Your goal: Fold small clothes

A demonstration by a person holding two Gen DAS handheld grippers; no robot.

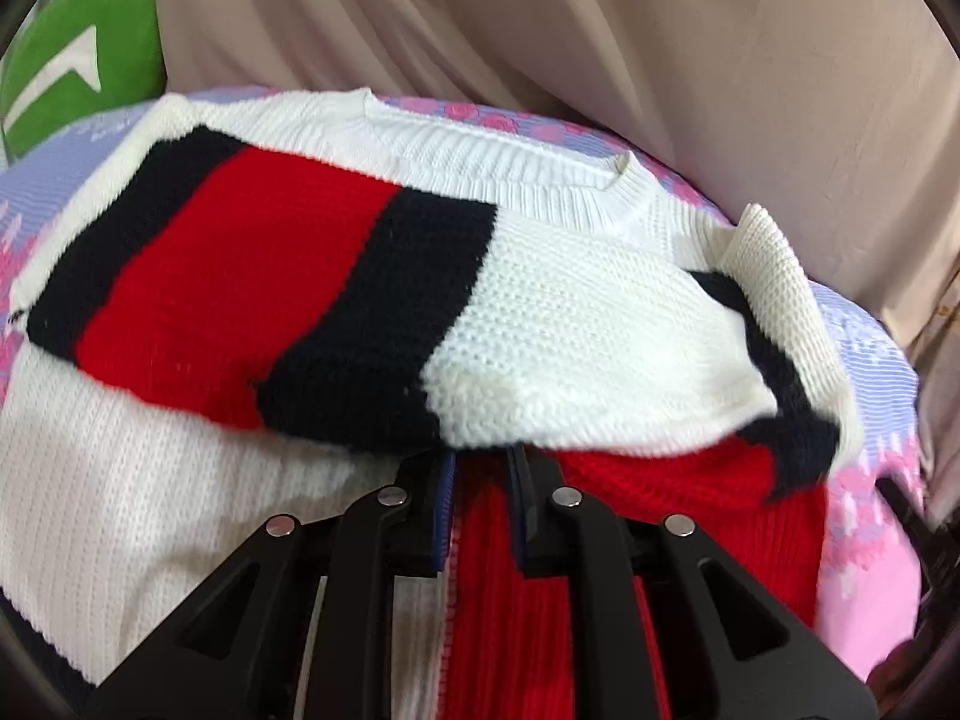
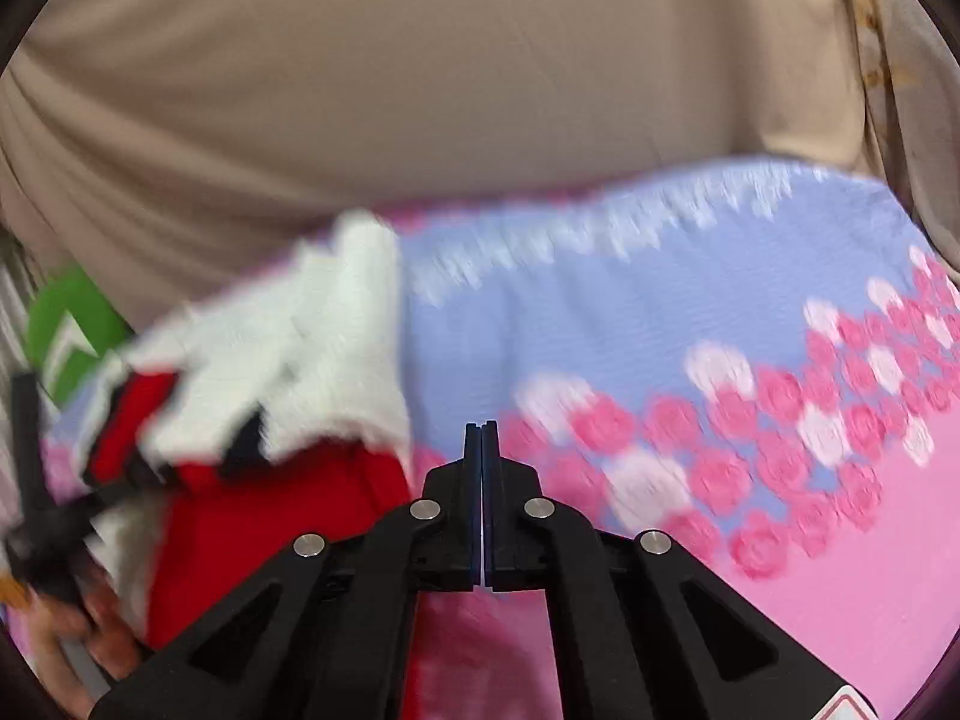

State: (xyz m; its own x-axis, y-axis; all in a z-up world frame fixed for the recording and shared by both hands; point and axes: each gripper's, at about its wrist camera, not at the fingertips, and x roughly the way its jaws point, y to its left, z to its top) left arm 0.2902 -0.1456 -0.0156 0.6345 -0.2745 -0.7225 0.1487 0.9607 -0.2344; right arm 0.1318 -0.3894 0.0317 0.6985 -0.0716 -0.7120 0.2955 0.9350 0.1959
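A small knitted sweater (image 1: pixel 336 276), white with red and navy stripes, lies on a floral bedspread (image 1: pixel 864 480). Its upper part is folded over the lower body. My left gripper (image 1: pixel 483 456) sits at the fold's front edge, its fingers a little apart with red knit between them, and the folded layer hides the tips. In the right wrist view the sweater (image 2: pixel 288 384) lies blurred at the left. My right gripper (image 2: pixel 482 429) is shut and empty over the bedspread (image 2: pixel 660 312), to the right of the sweater. The left gripper's body (image 2: pixel 36 504) and the hand that holds it show at the far left.
A beige curtain (image 1: pixel 540 30) hangs behind the bed. A green cushion (image 1: pixel 84 66) with a white mark sits at the back left and also shows in the right wrist view (image 2: pixel 72 336). The bedspread extends to the right of the sweater.
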